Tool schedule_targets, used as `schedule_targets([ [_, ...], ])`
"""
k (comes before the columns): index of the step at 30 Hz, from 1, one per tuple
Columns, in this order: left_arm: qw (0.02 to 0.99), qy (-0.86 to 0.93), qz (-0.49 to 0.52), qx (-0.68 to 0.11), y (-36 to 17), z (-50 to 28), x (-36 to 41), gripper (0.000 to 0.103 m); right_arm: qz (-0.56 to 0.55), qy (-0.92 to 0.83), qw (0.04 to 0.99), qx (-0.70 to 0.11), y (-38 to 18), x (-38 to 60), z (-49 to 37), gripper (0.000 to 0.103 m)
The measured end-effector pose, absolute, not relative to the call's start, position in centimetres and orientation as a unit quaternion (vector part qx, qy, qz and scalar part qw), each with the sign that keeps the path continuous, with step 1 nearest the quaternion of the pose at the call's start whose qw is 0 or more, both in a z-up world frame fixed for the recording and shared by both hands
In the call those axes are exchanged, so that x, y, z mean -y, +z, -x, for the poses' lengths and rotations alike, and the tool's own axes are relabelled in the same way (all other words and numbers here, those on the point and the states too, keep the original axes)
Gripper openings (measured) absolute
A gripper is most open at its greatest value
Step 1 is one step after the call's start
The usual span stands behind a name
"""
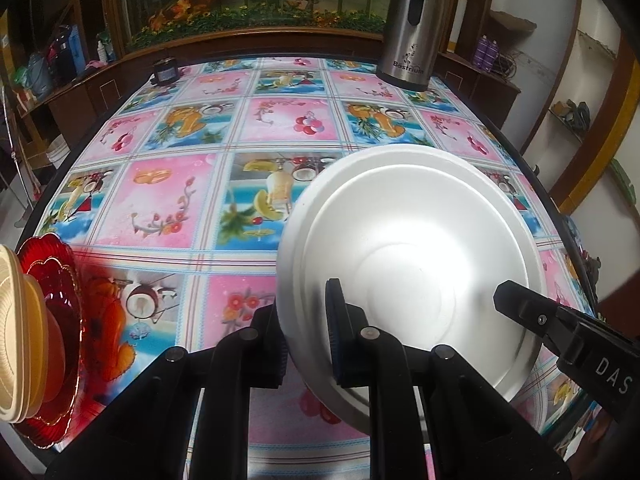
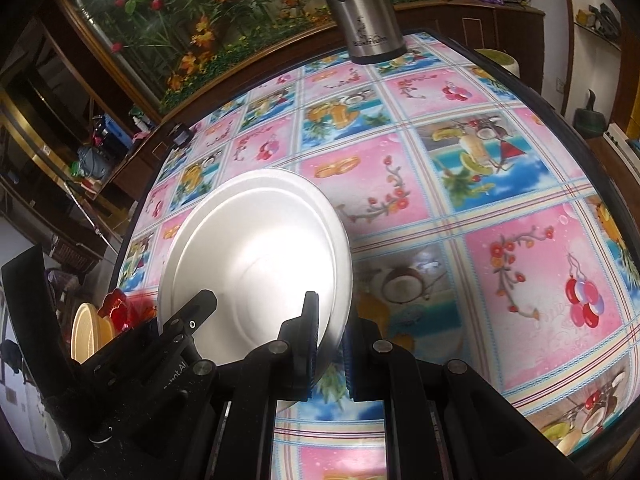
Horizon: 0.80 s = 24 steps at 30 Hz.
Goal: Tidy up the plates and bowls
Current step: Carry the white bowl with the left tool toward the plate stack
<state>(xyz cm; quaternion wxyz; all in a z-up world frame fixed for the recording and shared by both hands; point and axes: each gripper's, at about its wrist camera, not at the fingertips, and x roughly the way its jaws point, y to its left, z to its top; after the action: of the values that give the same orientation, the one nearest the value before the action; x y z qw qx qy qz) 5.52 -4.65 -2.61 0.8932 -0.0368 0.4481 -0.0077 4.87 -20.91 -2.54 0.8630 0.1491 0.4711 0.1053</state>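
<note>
both claws grip the white plate (image 1: pixel 408 240): left claw (image 1: pixel 308 344) on its left rim, right claw (image 2: pixel 330 348) on its right rim, above the desk (image 1: pixel 224 120).

A steel flask (image 1: pixel 412 32) stands at the far edge of the fruit-patterned tabletop (image 1: pixel 240 128); a small dark object (image 1: pixel 165 73), perhaps a jar, sits well apart.

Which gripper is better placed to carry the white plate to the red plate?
Probably left: the left gripper clamps the white plate at the rim nearer the red plate; the right gripper holds the opposite rim.
</note>
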Motion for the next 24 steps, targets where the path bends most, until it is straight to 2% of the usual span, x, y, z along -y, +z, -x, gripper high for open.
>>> schedule_targets([
  [24, 0.901, 0.026, 0.059, -0.430, -1.2, -3.1, 0.0, 0.014, -0.108, 0.144, 0.874, -0.452, -0.7, 15.8, -3.5, 0.011],
])
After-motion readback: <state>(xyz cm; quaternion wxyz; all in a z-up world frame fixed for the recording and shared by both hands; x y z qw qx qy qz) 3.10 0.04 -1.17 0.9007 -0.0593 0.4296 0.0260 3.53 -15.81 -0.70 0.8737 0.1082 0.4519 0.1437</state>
